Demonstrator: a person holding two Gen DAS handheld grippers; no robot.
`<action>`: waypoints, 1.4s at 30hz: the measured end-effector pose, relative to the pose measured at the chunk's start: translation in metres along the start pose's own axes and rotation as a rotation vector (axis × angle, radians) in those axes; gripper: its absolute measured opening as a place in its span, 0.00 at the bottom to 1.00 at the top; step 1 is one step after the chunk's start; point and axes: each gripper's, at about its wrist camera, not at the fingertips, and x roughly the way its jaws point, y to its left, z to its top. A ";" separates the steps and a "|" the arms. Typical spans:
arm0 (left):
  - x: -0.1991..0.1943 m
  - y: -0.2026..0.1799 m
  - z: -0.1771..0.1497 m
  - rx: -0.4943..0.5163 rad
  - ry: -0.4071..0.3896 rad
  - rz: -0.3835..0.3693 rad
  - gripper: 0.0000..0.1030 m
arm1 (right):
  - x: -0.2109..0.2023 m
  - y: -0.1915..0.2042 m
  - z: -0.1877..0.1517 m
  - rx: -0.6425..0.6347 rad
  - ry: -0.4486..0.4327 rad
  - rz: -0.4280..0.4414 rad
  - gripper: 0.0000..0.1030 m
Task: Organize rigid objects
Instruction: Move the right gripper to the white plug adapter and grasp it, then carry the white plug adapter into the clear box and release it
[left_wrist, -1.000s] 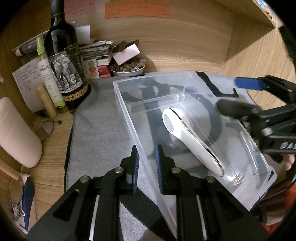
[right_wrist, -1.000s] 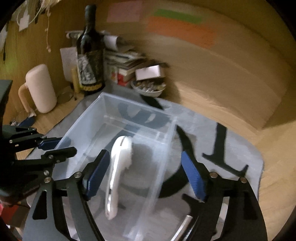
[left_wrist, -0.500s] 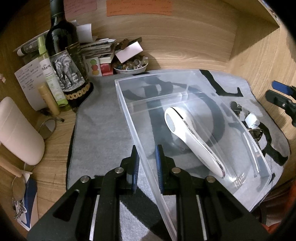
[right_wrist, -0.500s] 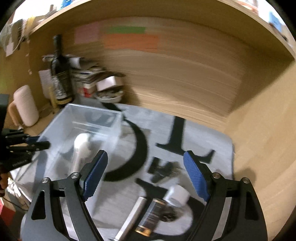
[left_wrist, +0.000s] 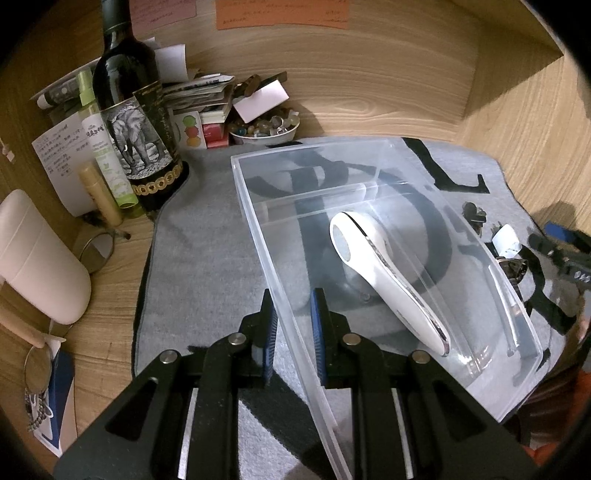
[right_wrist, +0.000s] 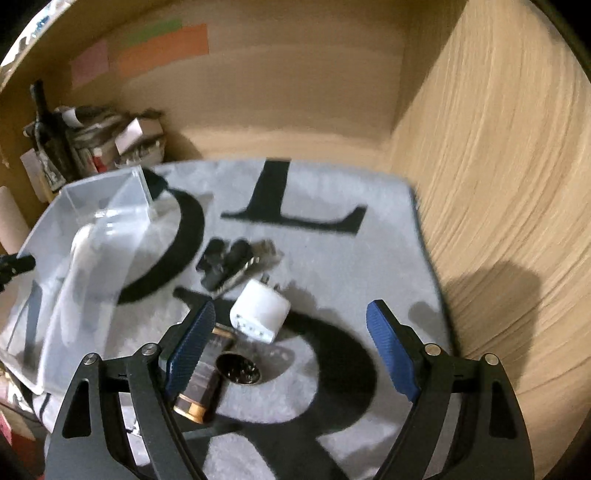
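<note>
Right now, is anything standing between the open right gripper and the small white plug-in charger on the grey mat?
Nothing visible does. The right gripper is open and empty, and the white charger lies just ahead on the grey mat, clear on top.

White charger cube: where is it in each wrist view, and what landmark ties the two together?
Left wrist: white charger cube at far right, on the mat beyond the clear bin.
Right wrist: lower centre, ahead of the open right gripper.
Shared landmark: the orange note on the back wall.
</note>
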 end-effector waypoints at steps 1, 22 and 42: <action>0.000 0.000 0.000 0.000 0.001 0.001 0.17 | 0.006 0.001 -0.001 0.001 0.012 0.005 0.80; 0.001 0.000 -0.001 0.000 0.003 0.002 0.17 | 0.035 0.007 0.002 0.022 0.048 0.079 0.36; 0.001 -0.003 0.001 0.012 -0.004 0.003 0.17 | -0.029 0.043 0.043 -0.041 -0.166 0.144 0.36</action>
